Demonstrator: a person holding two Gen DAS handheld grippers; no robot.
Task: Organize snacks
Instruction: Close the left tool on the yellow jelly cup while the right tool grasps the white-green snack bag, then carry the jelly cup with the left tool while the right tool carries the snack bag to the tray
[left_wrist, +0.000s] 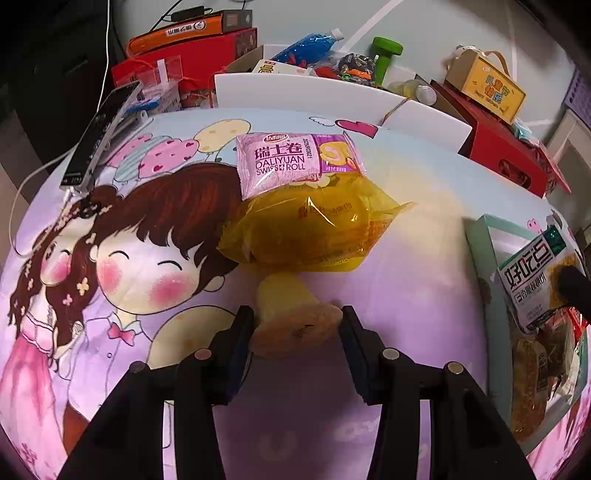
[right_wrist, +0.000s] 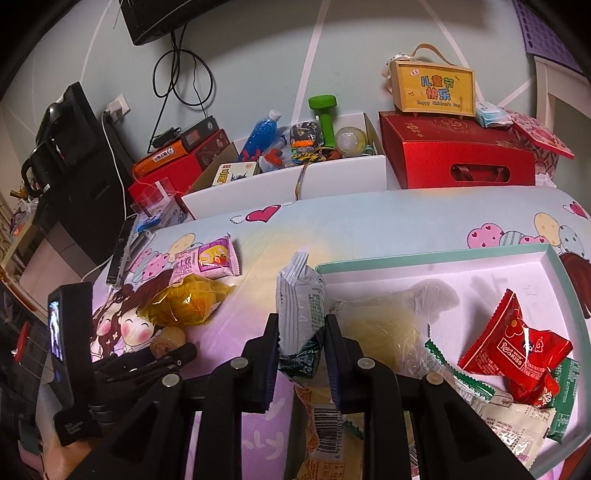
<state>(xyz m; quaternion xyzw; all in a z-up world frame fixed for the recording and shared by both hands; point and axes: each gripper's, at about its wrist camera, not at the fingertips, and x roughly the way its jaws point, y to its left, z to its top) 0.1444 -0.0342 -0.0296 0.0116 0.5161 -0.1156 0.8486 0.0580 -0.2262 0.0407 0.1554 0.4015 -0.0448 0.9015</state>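
Observation:
A small round pastry (left_wrist: 284, 295) in clear wrap lies on the cartoon tablecloth (left_wrist: 147, 258). My left gripper (left_wrist: 297, 325) is open around it, a finger close on each side. Just beyond lie a yellow bag of cakes (left_wrist: 306, 229) and a pink Swiss roll packet (left_wrist: 291, 162). My right gripper (right_wrist: 301, 325) is shut on a white and green snack packet (right_wrist: 299, 295), held upright over the left rim of the pale green tray (right_wrist: 436, 254). Inside the tray lie a red packet (right_wrist: 513, 343), a clear bag (right_wrist: 391, 325) and several other snacks. The left gripper (right_wrist: 173, 354) also shows in the right wrist view.
A phone on a stand (left_wrist: 96, 140) sits at the cloth's far left with a cable. Behind the table edge stand a white box of toys (right_wrist: 280, 184), red gift boxes (right_wrist: 458, 155) and a yellow carry box (right_wrist: 432, 88). The wall is close behind.

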